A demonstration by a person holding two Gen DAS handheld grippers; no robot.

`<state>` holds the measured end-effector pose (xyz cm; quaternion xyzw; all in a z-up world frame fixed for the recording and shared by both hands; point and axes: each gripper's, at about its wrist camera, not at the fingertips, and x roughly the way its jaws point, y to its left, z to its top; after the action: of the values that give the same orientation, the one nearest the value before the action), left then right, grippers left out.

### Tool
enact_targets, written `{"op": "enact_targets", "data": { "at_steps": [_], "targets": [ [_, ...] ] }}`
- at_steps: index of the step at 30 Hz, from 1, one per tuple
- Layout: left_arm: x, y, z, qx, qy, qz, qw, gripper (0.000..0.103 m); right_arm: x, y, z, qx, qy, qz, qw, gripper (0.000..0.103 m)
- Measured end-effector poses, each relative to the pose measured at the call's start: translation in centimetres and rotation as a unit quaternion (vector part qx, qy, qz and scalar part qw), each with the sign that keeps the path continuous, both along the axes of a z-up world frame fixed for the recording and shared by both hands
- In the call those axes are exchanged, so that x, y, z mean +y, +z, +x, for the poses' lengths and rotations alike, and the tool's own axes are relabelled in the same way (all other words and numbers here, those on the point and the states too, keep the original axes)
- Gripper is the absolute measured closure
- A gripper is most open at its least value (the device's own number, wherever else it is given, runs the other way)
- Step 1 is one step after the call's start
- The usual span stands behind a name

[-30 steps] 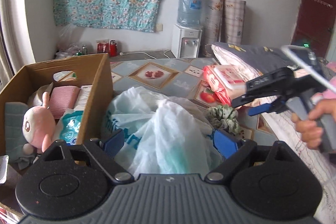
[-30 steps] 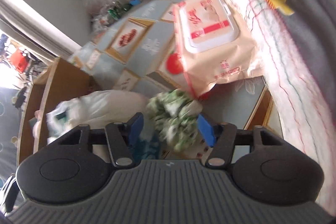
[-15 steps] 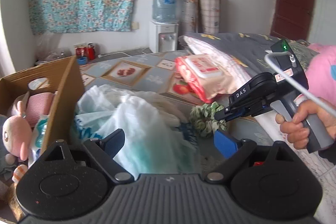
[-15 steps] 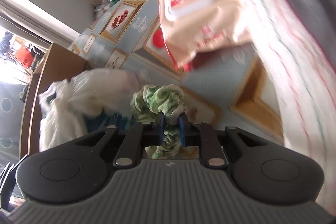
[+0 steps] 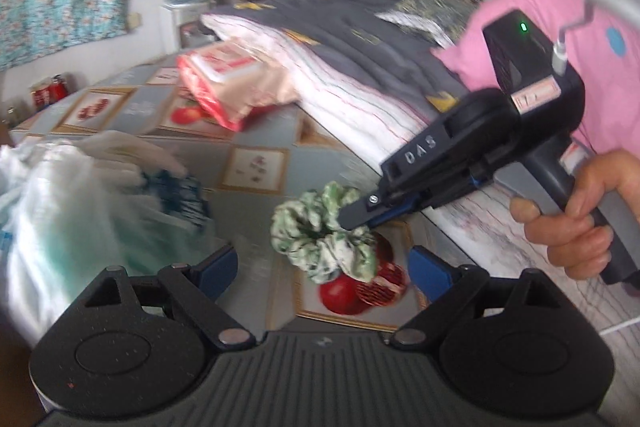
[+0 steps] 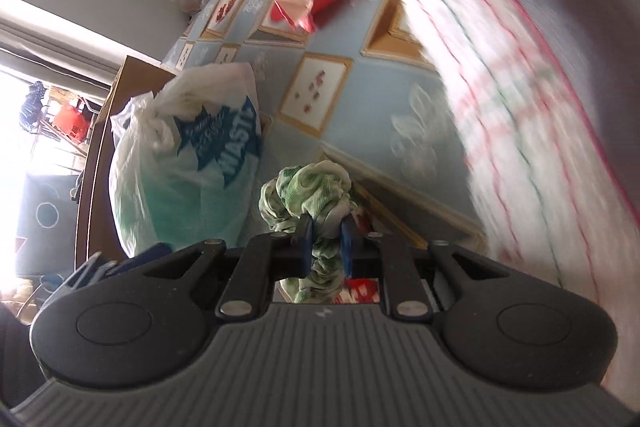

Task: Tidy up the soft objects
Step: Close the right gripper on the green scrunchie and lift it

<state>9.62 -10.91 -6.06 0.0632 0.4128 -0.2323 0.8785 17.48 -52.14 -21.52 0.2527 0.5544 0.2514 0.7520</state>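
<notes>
- The right tongs [image 6: 325,239] are closed on the green scrunchie [image 6: 308,187], held just above the surface [image 5: 256,163]; the left tongs [image 5: 323,269] are wide and hold nothing.
- Risk: only a fold is pinched, so the scrunchie may slip out or swing against the plastic bag [image 6: 184,163] to its left.
- Readable: "WASTE" on the bag, "DAS" on the right tongs' body.
</notes>
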Motion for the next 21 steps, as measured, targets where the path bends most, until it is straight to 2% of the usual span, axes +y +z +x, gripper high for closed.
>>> {"op": "enact_targets", "data": {
  "at_steps": [4, 9, 13, 17, 21],
  "targets": [
    [-2.5, -1.9, 0.2, 0.018, -0.027, 0.022, 0.9992, 0.01, -1.0, -0.6, -0.7, 0.008, -0.001, 0.01, 1.0, 0.09],
    [-4.2, -4.0, 1.6, 0.037, -0.031, 0.047, 0.9977, 0.014, -1.8, -1.0, -0.8, 0.013, -0.002, 0.023, 1.0, 0.09],
    [-5.0, -5.1, 2.4, 0.057, -0.032, 0.059, 0.9961, 0.03, -2.4, -1.4, -0.8, 0.017, -0.004, 0.032, 0.999, 0.09],
    [-5.3, -5.6, 2.6, 0.057, -0.029, 0.063, 0.9959, 0.038, -2.7, -1.6, -0.9, 0.02, -0.004, 0.041, 0.999, 0.09],
    [-5.4, -5.3, 2.6, 0.056, -0.025, 0.058, 0.9964, 0.058, -2.8, -1.4, -1.0, 0.017, -0.008, 0.046, 0.999, 0.09]
  ]
}}
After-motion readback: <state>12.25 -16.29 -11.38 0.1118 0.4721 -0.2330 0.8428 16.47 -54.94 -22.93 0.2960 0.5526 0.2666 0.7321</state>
